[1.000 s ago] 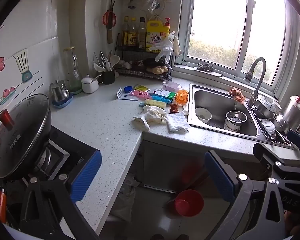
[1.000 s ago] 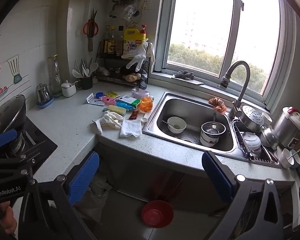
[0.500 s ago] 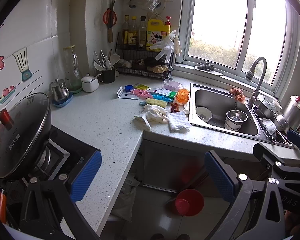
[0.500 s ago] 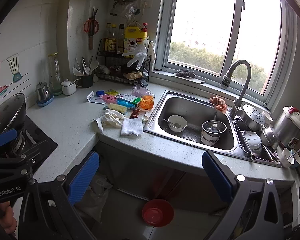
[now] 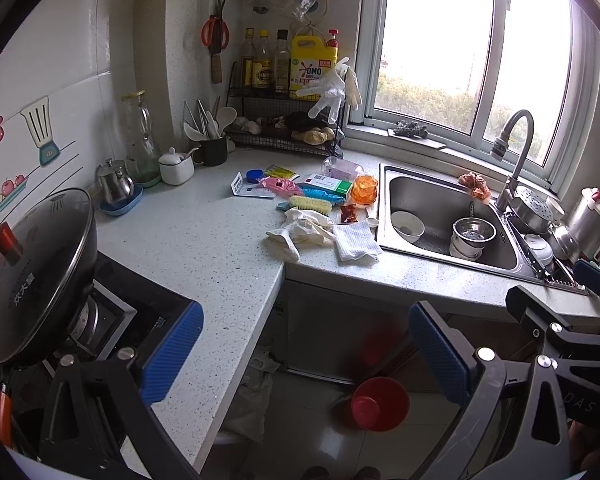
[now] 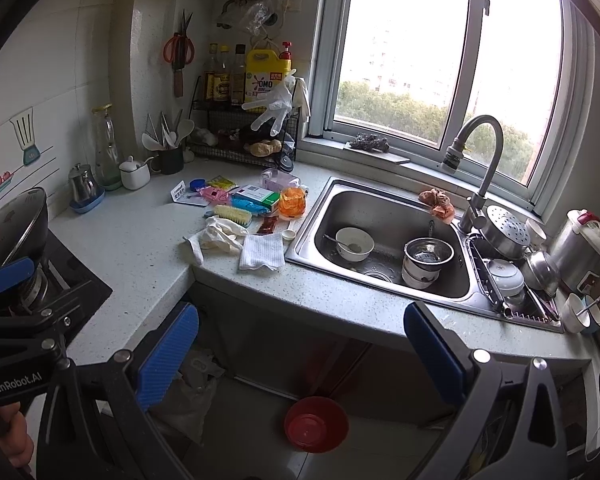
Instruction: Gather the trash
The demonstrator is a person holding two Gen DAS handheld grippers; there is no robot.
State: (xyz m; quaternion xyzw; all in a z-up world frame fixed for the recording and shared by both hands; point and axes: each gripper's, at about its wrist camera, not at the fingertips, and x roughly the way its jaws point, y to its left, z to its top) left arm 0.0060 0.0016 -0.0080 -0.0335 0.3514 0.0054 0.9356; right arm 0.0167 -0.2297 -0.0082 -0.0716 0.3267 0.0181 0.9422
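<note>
Trash: a pile of wrappers (image 6: 260, 196) and a red sauce packet (image 6: 266, 225) on the counter (image 5: 204, 240), just left of the sink (image 6: 384, 208); gloves (image 5: 300, 232) and a folded cloth (image 6: 262, 252) lie nearer. Over the last second, barely any change: both views drifted slightly, nothing on the counter moved. Left gripper (image 5: 304, 356) wide apart, empty; right gripper (image 6: 300, 354) same. Both hang well short of the pile, above the floor with the red bowl (image 6: 316, 424). Judgement: approach phase, no pick started.
</note>
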